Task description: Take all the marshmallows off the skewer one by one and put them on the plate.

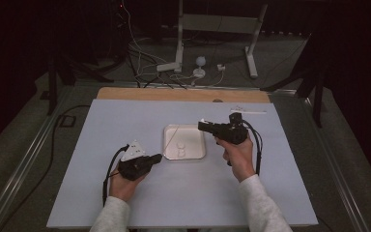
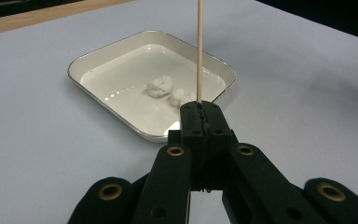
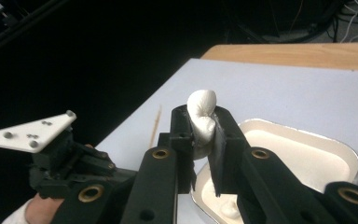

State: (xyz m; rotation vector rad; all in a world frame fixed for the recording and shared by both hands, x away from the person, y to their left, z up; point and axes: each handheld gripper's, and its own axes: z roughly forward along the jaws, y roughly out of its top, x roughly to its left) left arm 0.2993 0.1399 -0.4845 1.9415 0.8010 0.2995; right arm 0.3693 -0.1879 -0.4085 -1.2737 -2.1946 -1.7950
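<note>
Marshmallow (image 3: 201, 116) pinched between jaws of right hand-held gripper (image 3: 200, 135), raised above tray (image 3: 307, 154). Skewer (image 2: 199, 51) clamped upright in left hand-held gripper (image 2: 200, 114), near tray edge.

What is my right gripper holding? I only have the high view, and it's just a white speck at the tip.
Observer: The right gripper is shut on a white marshmallow, squeezed between its jaws.
Operator: And the left one?
Observer: The left gripper is shut on a thin wooden skewer, which stands upright from its tips.
Operator: Anything left in the tray?
Observer: Two more white marshmallows lie near the middle of the tray.
</note>
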